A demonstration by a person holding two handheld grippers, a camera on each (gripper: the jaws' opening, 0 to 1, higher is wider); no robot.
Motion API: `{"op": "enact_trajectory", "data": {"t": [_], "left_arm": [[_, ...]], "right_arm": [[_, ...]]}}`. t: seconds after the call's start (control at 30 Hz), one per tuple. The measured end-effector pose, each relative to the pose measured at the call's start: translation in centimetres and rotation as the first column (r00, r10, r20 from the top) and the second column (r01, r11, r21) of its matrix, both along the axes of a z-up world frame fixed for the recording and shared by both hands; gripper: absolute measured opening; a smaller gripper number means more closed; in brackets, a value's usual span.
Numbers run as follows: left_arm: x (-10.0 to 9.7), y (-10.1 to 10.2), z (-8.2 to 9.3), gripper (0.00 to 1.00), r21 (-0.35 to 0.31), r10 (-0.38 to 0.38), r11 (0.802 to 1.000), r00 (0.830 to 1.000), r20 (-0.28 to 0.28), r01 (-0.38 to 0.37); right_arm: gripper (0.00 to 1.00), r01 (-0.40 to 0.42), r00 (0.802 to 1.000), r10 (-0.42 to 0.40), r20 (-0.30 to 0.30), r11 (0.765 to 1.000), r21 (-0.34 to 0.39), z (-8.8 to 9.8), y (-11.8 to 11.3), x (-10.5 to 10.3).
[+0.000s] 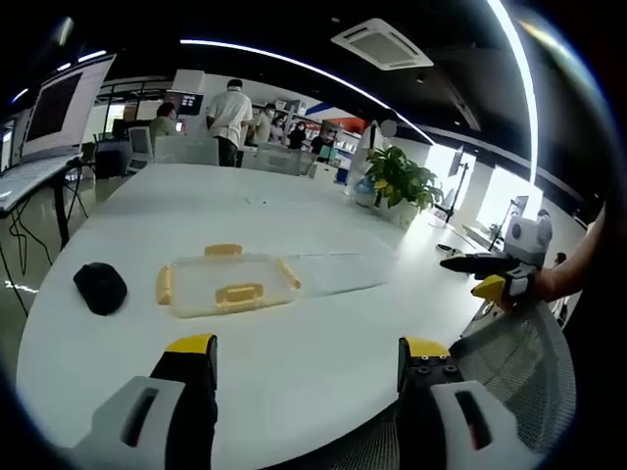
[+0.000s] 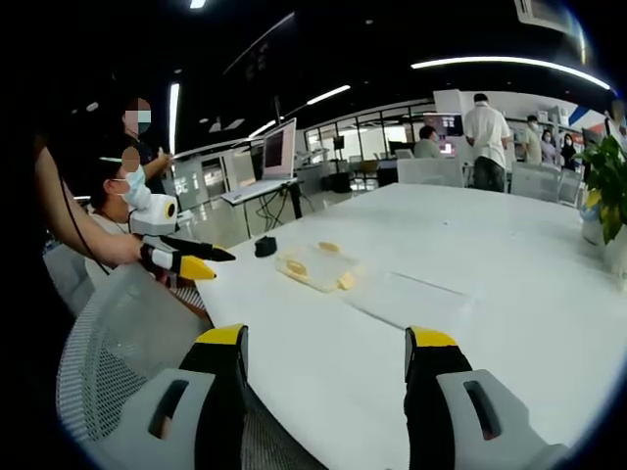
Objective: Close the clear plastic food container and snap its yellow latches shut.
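The clear plastic container [image 1: 227, 284] lies on the white table [image 1: 294, 382] with yellow latches [image 1: 238, 292] around its rim. Its clear lid [image 1: 338, 269] lies flat to the right of it, off the container. My left gripper [image 1: 309, 352] is open with nothing between its jaws, held back from the container over the table's near edge. My right gripper [image 1: 477, 274] hovers off the table's right edge. In the right gripper view the container [image 2: 313, 266] and lid [image 2: 411, 294] lie ahead. The right gripper [image 2: 328, 343] is open and holds nothing, and the left gripper [image 2: 211, 262] is off to the left.
A black rounded object [image 1: 100, 287] sits left of the container. A potted plant [image 1: 400, 181] stands at the table's far right. A grey mesh chair [image 1: 519, 372] is at the near edge. A monitor [image 1: 59, 103] and several people stand at the back.
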State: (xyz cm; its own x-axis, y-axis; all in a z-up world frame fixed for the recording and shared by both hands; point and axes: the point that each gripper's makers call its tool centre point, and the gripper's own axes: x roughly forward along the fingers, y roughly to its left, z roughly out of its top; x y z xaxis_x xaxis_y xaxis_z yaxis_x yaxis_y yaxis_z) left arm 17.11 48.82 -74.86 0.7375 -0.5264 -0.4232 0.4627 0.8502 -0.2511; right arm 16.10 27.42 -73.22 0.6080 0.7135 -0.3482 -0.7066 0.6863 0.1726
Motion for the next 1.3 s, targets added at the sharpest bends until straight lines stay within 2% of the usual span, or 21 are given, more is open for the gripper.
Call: {"op": "enact_trajectory", "data": {"t": [0.2,0.37,0.63,0.73,0.9,1.0,1.03,1.07,1.23,1.3], "left_arm": [[0.1,-0.3,0.4,0.73,-0.006,-0.005,1.0,1.0,0.011,0.005],[0.1,-1.0,1.1,0.73,-0.013,-0.031,0.999,0.999,0.038,0.032],[0.3,-1.3,1.8,0.73,-0.011,-0.06,0.998,0.996,0.059,0.061],[0.7,-1.6,2.4,0.73,-0.03,-0.058,0.998,0.996,0.065,0.06],[0.9,-2.0,2.4,0.76,-0.006,-0.079,0.997,0.994,0.072,0.08],[1.5,-2.0,4.5,0.76,-0.032,-0.072,0.997,0.99,0.118,0.076],[2.1,-2.2,5.7,0.77,-0.059,-0.057,0.996,0.988,0.146,0.066],[2.3,-2.3,6.1,0.77,-0.066,-0.057,0.996,0.987,0.151,0.067],[3.0,-3.5,6.3,0.78,-0.043,-0.095,0.994,0.983,0.157,0.102],[3.2,-3.5,6.5,0.79,-0.062,-0.089,0.993,0.984,0.157,0.099]], "right_arm": [[0.63,-0.022,0.999,0.022,0.029,1.0,0.018,0.8,0.3,-0.1],[0.63,0.01,0.999,-0.011,0.032,0.999,0.036,1.1,-0.3,0.4],[0.63,0.012,0.998,-0.015,0.063,0.999,0.047,2.3,-0.3,0.6],[0.63,0.04,0.996,-0.045,0.078,0.997,0.07,3.4,-0.7,1.2],[0.6,0.03,0.992,-0.042,0.115,0.995,0.1,4.8,-0.4,1.3],[0.61,0.038,0.992,-0.049,0.115,0.994,0.102,5.4,-0.2,1.6],[0.61,0.043,0.988,-0.06,0.143,0.992,0.121,6.3,-0.2,2.0],[0.6,0.048,0.987,-0.067,0.149,0.99,0.131,6.6,-0.2,2.2],[0.6,0.069,0.987,-0.088,0.137,0.987,0.143,6.8,0.0,2.7],[0.61,0.053,0.987,-0.072,0.142,0.989,0.136,6.8,0.4,2.5]]}}
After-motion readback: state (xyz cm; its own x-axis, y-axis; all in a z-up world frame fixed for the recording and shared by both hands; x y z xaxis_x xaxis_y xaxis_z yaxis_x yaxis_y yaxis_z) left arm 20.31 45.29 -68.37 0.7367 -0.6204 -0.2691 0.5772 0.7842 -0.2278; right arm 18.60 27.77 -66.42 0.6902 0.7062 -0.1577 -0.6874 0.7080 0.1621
